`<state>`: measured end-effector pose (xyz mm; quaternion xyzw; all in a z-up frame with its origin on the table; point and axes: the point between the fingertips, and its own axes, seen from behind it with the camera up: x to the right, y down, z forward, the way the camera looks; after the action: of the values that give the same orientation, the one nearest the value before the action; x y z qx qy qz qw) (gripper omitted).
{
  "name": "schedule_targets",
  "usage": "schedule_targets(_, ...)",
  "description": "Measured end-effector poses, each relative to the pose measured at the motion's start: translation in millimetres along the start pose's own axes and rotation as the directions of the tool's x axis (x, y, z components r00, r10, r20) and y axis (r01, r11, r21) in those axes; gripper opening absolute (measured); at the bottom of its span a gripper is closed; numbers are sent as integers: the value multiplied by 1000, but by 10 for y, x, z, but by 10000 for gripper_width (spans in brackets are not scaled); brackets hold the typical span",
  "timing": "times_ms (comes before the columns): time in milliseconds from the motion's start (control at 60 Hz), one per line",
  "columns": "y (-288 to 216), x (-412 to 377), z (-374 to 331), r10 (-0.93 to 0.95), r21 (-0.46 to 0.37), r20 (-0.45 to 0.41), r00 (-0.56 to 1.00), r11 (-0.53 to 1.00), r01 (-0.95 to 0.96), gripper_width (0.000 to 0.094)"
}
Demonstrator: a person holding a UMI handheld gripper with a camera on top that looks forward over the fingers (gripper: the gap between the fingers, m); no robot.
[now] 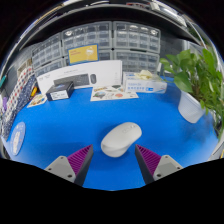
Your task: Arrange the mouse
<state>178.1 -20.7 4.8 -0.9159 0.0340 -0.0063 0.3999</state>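
My gripper (114, 160) is spread wide, grasping nothing; the white mouse (121, 138) lies just ahead between my fingers, mid blue table (60, 125), untouched

A bright blue tabletop (60, 135) fills the near ground, evenly lit from above. Along its far edge lies a long white cardboard box printed with a keyboard picture (80, 76), with a smaller dark and white box (60, 92) just in front of it and flat printed sheets (113, 94) beside it. Behind these stand grey plastic drawer cabinets with many small compartments (105, 42), one carrying a yellow label (83, 53). A leafy green plant in a white pot (196, 85) stands at one side.
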Motion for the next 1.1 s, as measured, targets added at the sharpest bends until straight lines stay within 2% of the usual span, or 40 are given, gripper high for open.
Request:
schedule_targets(100, -132, -19, 189, -16, -19, 29, 999, 1000, 16, 865)
schedule_targets(283, -363, -114, 464, -41, -44, 72, 997, 998, 44, 818)
schedule_targets(483, -544, -193, 725, -63, -73, 98, 993, 995, 70, 669)
schedule_targets(617, -569, -187, 853, -83, -99, 79, 993, 991, 91, 617)
schedule_targets(667, -602, -231, 883, -93, -86, 85, 992, 991, 100, 540)
schedule_targets(883, -626, -293, 908, -102, -82, 88, 991, 991, 110, 419)
schedule_targets(967, -628, -289, 905, -113, -83, 65, 991, 989, 119, 369)
schedule_targets(1100, -647, -264, 884, -112, -119, 1, 994, 987, 111, 367)
